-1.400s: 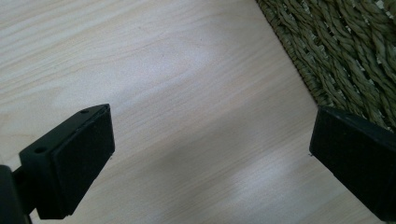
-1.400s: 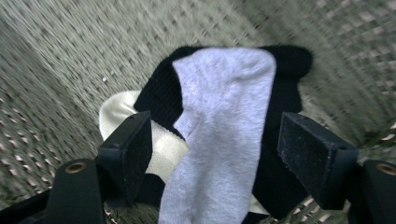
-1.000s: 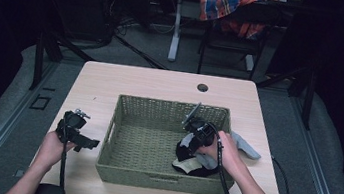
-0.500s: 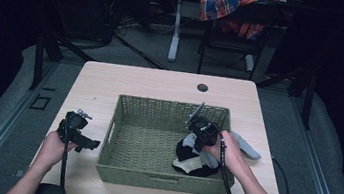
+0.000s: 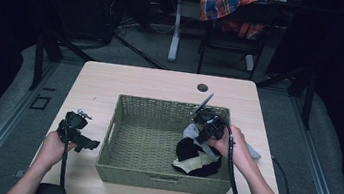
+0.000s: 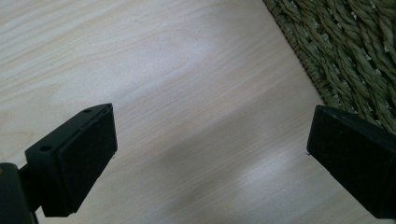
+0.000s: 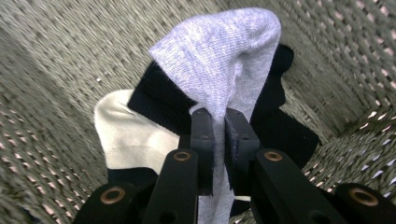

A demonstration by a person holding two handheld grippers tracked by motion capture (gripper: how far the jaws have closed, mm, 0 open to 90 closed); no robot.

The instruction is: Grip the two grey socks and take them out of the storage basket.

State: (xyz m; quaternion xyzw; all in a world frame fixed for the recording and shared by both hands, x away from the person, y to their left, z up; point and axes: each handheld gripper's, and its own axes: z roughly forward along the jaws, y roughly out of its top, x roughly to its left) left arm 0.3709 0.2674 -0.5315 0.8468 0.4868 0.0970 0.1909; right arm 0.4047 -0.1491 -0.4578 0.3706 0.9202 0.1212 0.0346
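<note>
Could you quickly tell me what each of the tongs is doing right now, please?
Left tongs: open, holding nothing, over the table.
Right tongs: closed on a grey sock.

No legible text, label, brand, number or sign appears on any surface in the high view, the left gripper view or the right gripper view. The woven basket (image 5: 164,176), the socks (image 7: 219,60) and the desk (image 5: 161,83) bear no readable markings.
</note>
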